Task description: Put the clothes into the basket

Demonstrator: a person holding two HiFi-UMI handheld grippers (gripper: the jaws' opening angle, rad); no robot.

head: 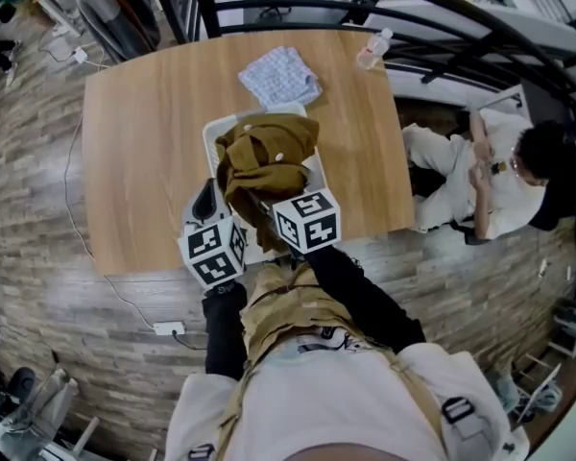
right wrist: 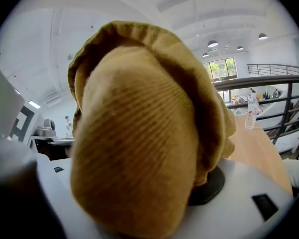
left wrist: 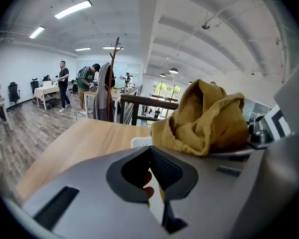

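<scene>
Hanging over the white basket [head: 211,133], the brown garment [head: 266,157] is held by both tools. The basket is set near the middle of the wooden table [head: 144,142]. The garment is bunched on top of it, with much of the cloth not yet down inside.

The right gripper [head: 269,207] is seen at about 5 o'clock from the basket. In the right gripper view its jaws are kept wide, but they are filled by a thick roll of the brown cloth, so a fat bunch is pinched there. The left gripper [head: 207,205] is seen at about 7 o'clock from the basket. In the left gripper view its jaws are drawn close, and a thin yellow-brown edge seems to be nipped between them, though this is not fully clear.

A folded checked cloth [head: 279,75] is left on the table at 12 o'clock from the basket.

The step in hand is judged to be the putting of the garment into the basket. For the next move, the bunch should be brought lower until it is inside the walls, and then both pairs of jaws should be opened. Care is needed so that no part is left over the rim. After that, the checked cloth can be fetched.
</scene>
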